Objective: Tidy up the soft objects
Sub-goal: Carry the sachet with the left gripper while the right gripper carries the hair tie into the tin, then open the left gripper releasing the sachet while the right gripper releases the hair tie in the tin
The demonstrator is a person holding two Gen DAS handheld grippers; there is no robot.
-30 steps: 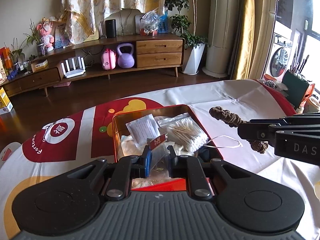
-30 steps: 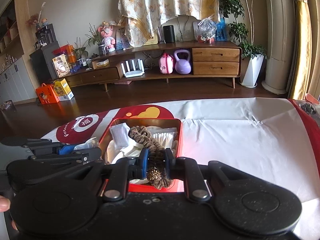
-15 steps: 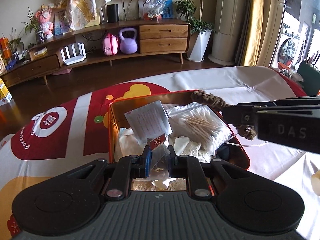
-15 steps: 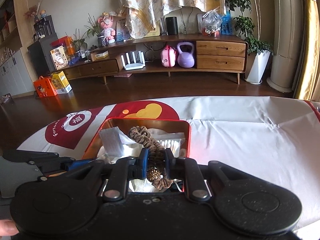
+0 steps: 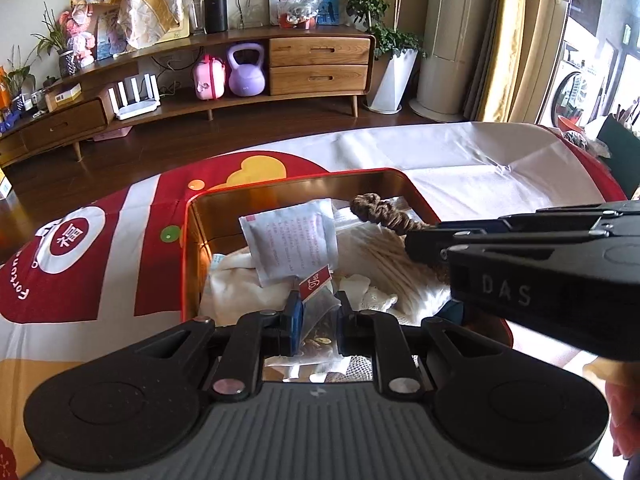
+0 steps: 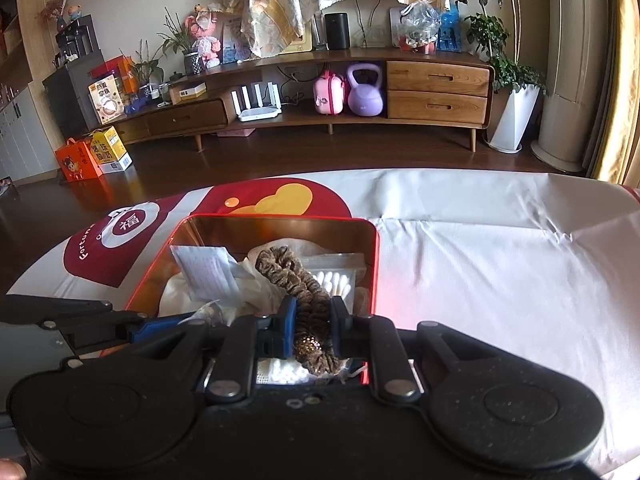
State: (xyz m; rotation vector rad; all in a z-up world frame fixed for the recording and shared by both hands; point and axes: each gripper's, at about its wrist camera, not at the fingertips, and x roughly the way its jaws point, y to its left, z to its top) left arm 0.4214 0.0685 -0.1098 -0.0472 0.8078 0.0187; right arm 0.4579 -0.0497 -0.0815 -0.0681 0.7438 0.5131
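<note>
A red tin box (image 5: pixel 192 236) (image 6: pixel 374 256) with a gold inside sits on the table and holds a white sachet (image 5: pixel 292 240), a bag of cotton swabs (image 6: pixel 336 280) and white cloth. My left gripper (image 5: pixel 318 320) is shut on a clear pouch with a red label (image 5: pixel 316 284), low over the box's near end. My right gripper (image 6: pixel 314 322) is shut on a brown scrunchie (image 6: pixel 288 276) (image 5: pixel 380 212), whose free loop hangs over the box. In the left wrist view the right gripper reaches in from the right.
A red, white and yellow printed cloth (image 6: pixel 480 264) covers the table. Beyond the table's far edge lie a wooden floor and a low sideboard (image 6: pixel 436 88) with a purple kettlebell (image 6: pixel 364 92). A dark pen holder (image 5: pixel 620 160) stands at the table's right end.
Both grippers have sunk and moved forward over the tin box, still holding the pouch and the scrunchie. The box now looks larger and nearer in both views.
</note>
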